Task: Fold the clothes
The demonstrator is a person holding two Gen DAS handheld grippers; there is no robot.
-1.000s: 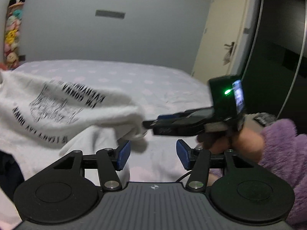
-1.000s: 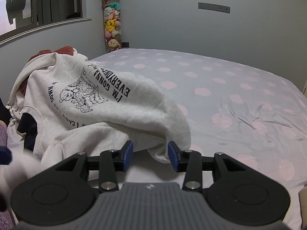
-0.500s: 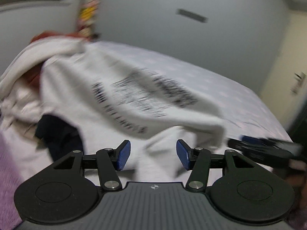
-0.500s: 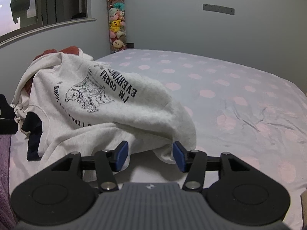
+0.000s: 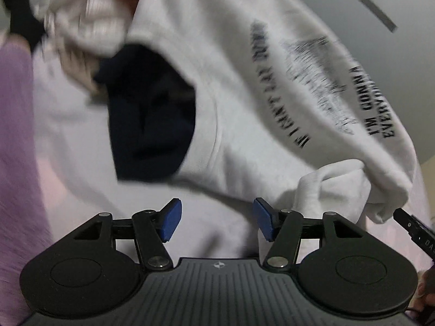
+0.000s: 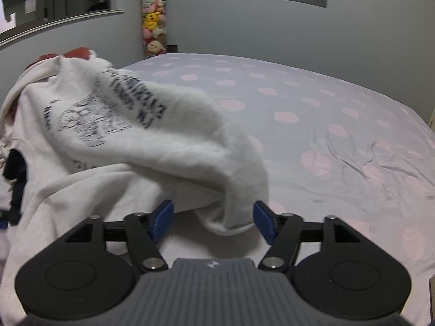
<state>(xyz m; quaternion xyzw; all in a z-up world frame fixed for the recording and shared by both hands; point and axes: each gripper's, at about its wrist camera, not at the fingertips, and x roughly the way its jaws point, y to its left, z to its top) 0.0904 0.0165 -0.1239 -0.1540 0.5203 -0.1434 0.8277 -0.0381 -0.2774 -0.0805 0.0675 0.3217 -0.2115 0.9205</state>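
Observation:
A white sweatshirt (image 5: 244, 87) with black print lies crumpled on the bed, its dark navy neck opening (image 5: 149, 125) facing up in the left wrist view. My left gripper (image 5: 217, 222) points down over the cloth just below that opening. Its jaws are opening, and nothing is pinched between the blue pads (image 5: 171, 222). In the right wrist view the sweatshirt (image 6: 136, 146) bulges toward me. Its folded lower edge (image 6: 231, 217) hangs between the jaws of my right gripper (image 6: 213, 220), which are opening, and the pads do not press on it. A finger of the right gripper (image 5: 413, 231) shows at the left view's right edge.
The bed sheet (image 6: 339, 141), pale with pink dots, stretches wide to the right of the sweatshirt. A red garment (image 6: 77, 53) peeks out behind the pile. A column of plush toys (image 6: 153, 21) stands in the far corner. A purple sleeve (image 5: 16, 135) fills the left view's left edge.
My left gripper swung away from the right hand and tipped down over the sweatshirt's neck opening. The right gripper's jaws widened and the folded edge now sits between them.

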